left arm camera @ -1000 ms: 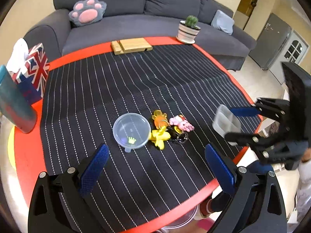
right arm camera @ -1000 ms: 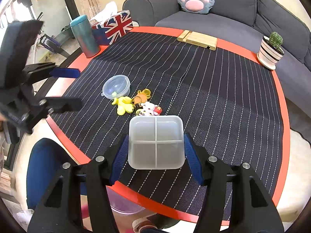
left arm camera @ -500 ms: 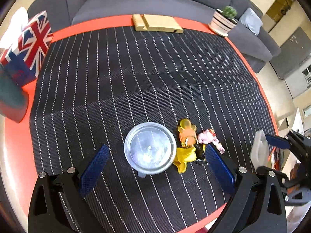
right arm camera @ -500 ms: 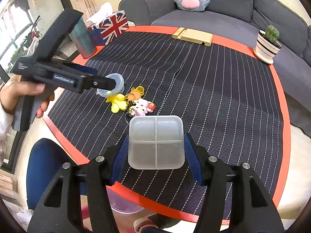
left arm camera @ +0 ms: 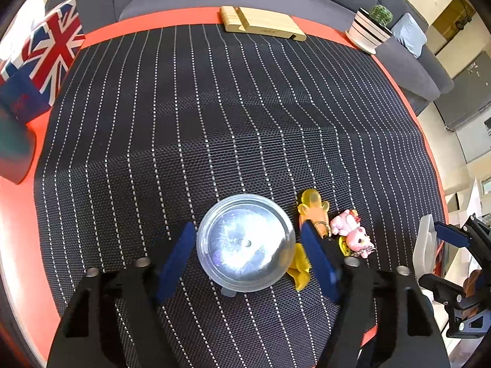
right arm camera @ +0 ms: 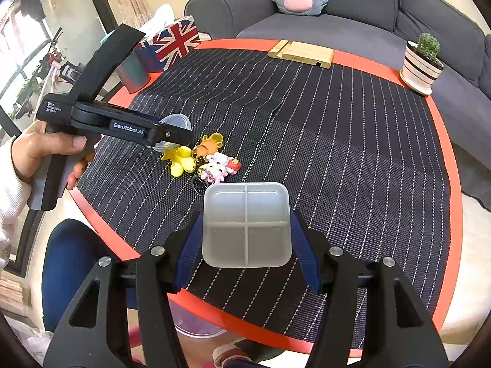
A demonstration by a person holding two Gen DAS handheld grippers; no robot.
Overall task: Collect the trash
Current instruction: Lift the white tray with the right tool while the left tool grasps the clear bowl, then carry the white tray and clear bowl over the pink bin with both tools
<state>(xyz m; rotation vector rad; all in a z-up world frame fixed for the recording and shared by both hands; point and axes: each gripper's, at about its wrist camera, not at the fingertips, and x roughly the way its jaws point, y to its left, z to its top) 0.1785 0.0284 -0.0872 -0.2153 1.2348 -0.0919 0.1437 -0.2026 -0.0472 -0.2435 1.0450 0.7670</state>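
Both grippers are matte black frames with triangular cut-outs, round silver screw heads and blue ribbed pads. The left gripper carries white lettering, "GenRobot.AI" along its arm and "Data Acquisition System" nearer the grey handle. The hand on it shows a white knitted cuff. Dark blue trousers show below.

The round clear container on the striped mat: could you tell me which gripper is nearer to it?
Left. The left gripper straddles the round clear container, its jaws having just been closing around it. The right gripper holds a square divided tray off to the side, beyond the toy keychains.
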